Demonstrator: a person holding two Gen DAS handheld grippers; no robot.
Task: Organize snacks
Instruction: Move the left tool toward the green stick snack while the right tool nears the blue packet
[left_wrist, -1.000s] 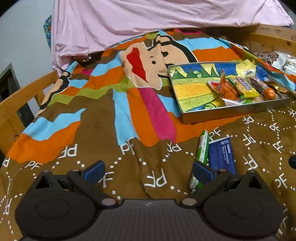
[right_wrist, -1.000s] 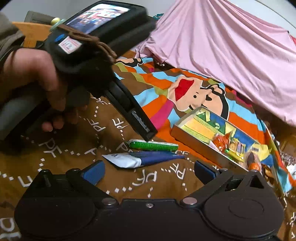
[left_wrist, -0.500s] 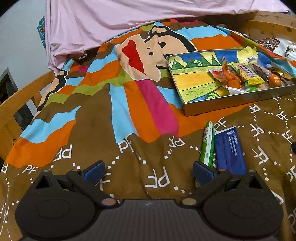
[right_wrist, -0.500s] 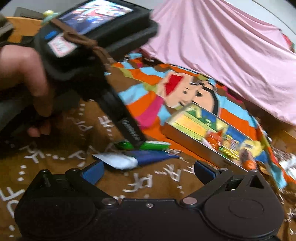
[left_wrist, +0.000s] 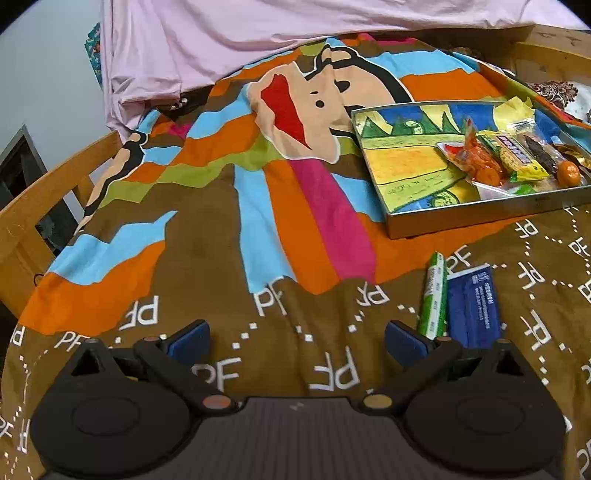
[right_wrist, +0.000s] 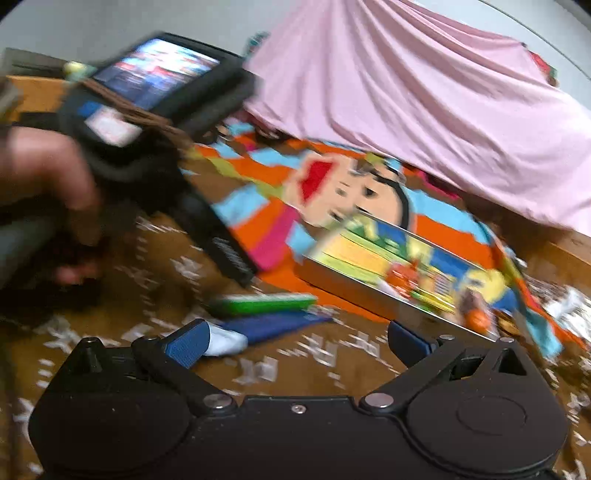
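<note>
Two snacks lie side by side on the brown blanket (left_wrist: 207, 266): a green stick pack (left_wrist: 433, 295) and, touching its right edge, a dark blue packet (left_wrist: 472, 306). Just beyond them sits the metal tray (left_wrist: 480, 216), with wrapped snacks and a small orange (left_wrist: 568, 173) crowded at its right end. Left gripper (left_wrist: 295, 338) hangs low over the blanket, fingers spread wide and empty, the right one beside the green pack. Right gripper (right_wrist: 297, 338), in a blurred view, is likewise open and empty near the blue packet.
</note>
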